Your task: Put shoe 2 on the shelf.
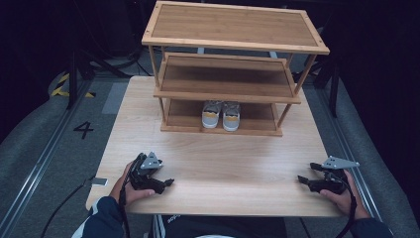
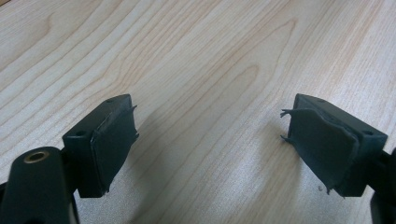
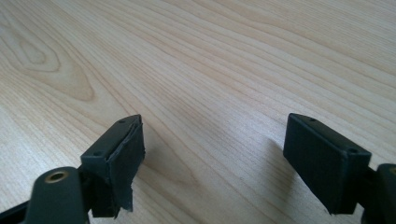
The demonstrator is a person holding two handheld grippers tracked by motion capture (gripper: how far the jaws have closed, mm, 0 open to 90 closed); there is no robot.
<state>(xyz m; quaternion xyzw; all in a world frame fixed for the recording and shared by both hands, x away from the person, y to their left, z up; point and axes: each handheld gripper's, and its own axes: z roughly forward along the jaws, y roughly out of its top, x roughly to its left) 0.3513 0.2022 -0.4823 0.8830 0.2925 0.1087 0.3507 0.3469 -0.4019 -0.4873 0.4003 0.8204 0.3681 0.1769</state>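
A pair of grey and yellow shoes (image 1: 221,114) stands side by side on the bottom shelf of a three-tier wooden rack (image 1: 233,72) at the far side of the table. My left gripper (image 1: 167,182) rests low over the table's near left part, held by a hand; its jaws stand wide apart with bare wood between them (image 2: 210,135). My right gripper (image 1: 303,177) sits near the table's front right corner, pointing left, open with nothing between its pads (image 3: 212,149).
The light wooden table (image 1: 218,158) has bare room between the rack and the two grippers. Cables trail from both grippers off the near edge. Dark floor with a rail and a painted number lies to the left.
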